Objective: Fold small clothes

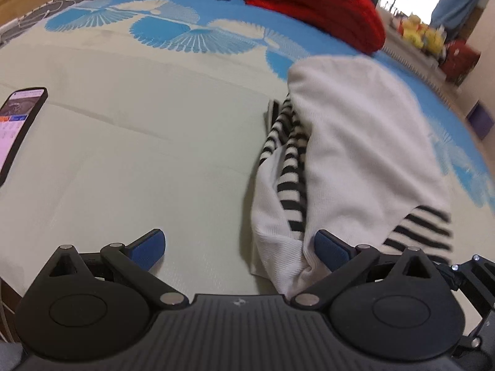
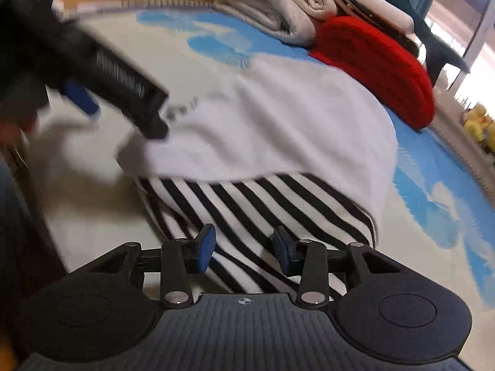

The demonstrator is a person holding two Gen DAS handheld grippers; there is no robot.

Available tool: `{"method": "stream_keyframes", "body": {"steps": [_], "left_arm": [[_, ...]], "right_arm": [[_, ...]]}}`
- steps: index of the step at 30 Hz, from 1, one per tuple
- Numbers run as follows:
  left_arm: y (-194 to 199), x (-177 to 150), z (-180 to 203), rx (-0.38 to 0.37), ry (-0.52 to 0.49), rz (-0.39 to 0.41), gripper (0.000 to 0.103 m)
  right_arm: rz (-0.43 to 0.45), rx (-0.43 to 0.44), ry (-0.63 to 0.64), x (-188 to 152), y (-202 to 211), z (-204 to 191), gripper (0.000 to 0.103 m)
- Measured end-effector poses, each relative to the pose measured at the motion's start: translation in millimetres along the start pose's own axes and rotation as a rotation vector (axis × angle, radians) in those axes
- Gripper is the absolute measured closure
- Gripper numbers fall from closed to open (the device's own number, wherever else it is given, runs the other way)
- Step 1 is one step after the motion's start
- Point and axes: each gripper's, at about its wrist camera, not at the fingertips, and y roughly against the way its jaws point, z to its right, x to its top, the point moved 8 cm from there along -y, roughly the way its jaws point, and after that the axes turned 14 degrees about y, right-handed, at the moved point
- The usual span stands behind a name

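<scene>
A small white garment with black-and-white striped parts (image 1: 355,154) lies bunched on the bed sheet (image 1: 139,154). My left gripper (image 1: 239,249) is open, its jaws wide apart; the garment's near white edge lies between them, against the right finger (image 1: 332,252). In the right wrist view the garment (image 2: 278,130) spreads ahead, white on top, striped part (image 2: 247,210) nearest. My right gripper (image 2: 244,249) is open, low over the striped part. The left gripper (image 2: 102,71) shows blurred at upper left, over the garment's white edge.
A phone (image 1: 18,123) with a lit screen lies at the left on the sheet. A folded red knit (image 1: 324,3) and folded grey-white blankets (image 2: 278,3) lie at the bed's far side. Yellow toys (image 1: 420,31) stand beyond the bed's right edge.
</scene>
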Motion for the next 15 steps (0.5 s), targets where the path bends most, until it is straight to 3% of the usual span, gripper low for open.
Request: {"method": "stream_keyframes", "body": {"steps": [4,7,11,13,15], "left_arm": [[14,0,4,-0.125,0.064,-0.018,0.000],[19,0,5,-0.181,0.132,-0.033,0.000],[22,2,11,-0.296,0.232,-0.096,0.000],[20,1,16,-0.352,0.279,-0.135,0.000],[16,0,20,-0.360,0.294,-0.154,0.000]], "right_arm": [[0.066,-0.042,-0.071,17,25,38,0.056],[0.066,-0.070,-0.122,24,23,73,0.056],[0.015,-0.108,-0.158,42,-14,118,0.056],[-0.010,-0.087,-0.210,48,-40,130,0.056],[-0.047,-0.046,-0.290,48,-71,147,0.054]]}}
